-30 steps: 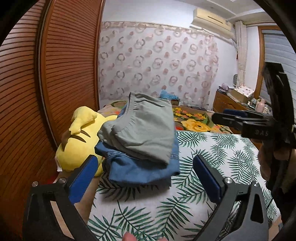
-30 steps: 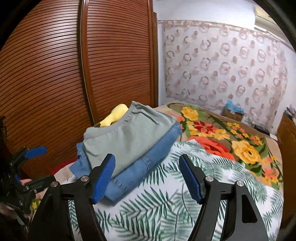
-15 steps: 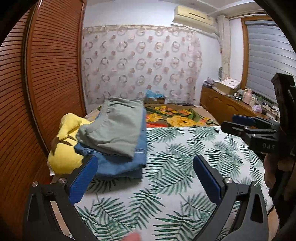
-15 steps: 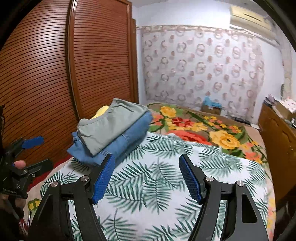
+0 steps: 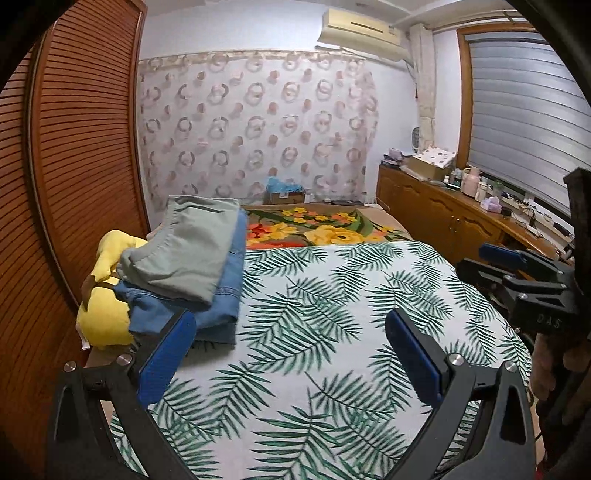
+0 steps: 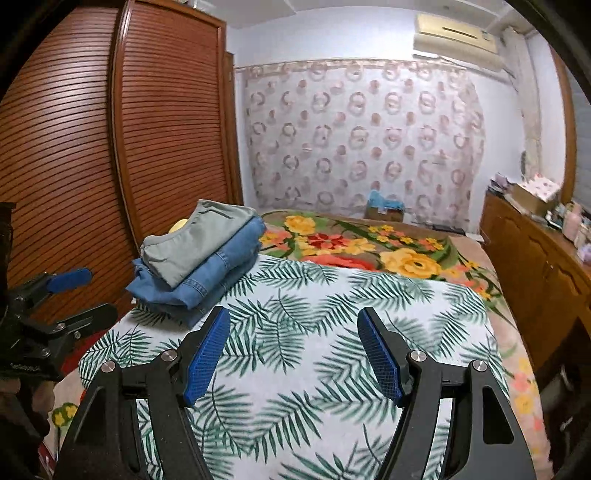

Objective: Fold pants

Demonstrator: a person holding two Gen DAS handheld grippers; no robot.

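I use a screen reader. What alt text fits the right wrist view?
Open right tongs hover empty over a leaf-print sheet on a bed. Folded grey pants lie on folded jeans at the left, with the left tongs at the picture's edge.

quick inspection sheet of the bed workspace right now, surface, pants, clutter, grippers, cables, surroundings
surface: palm-leaf sheet over the near bed, bare in the middle; floral blanket beyond it.
job's things: grey-green pants folded on top of folded jeans, at the sheet's far left corner.
clutter: yellow plush toy beside the stack.
grippers: left gripper open, empty; right gripper open, empty; both above the sheet.
cables: thin leads on the sideboard, too small to trace.
surroundings: slatted wooden doors, ring-patterned curtain, air conditioner.
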